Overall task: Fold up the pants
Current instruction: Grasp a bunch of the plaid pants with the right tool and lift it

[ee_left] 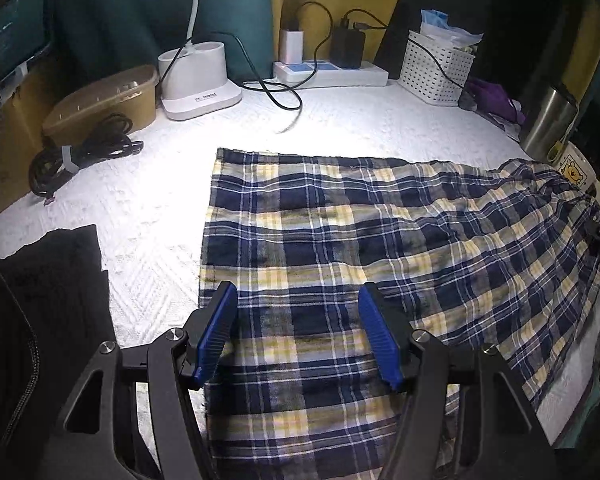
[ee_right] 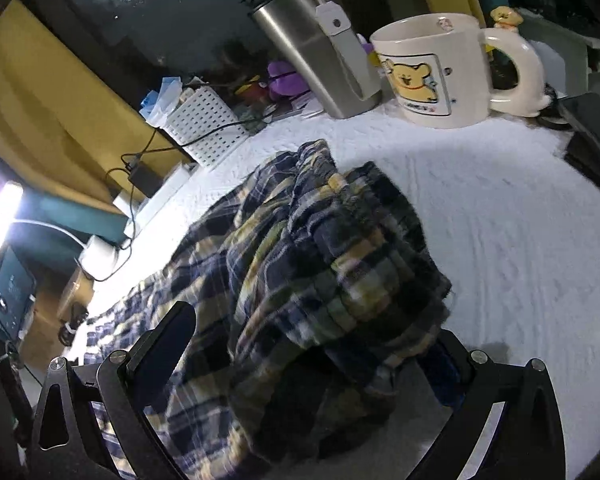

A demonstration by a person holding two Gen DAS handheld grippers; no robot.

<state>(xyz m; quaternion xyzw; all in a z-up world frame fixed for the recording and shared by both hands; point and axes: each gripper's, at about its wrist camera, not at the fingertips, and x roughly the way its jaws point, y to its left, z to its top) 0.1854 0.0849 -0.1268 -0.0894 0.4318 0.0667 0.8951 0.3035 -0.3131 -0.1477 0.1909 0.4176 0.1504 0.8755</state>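
With the plaid pants [ee_left: 340, 240] spread on the white surface [ee_left: 148, 208], the left gripper [ee_left: 298, 336] hovers with fingers apart while the right gripper [ee_right: 312, 364] seems clamped on a bunched end, ready to fold across.

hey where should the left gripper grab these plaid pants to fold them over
Probably the near corner of the cuff end of the plaid pants, coming from the bare white cloth beside it: that edge lies flat and straight, and the open left gripper hovers just inside it.
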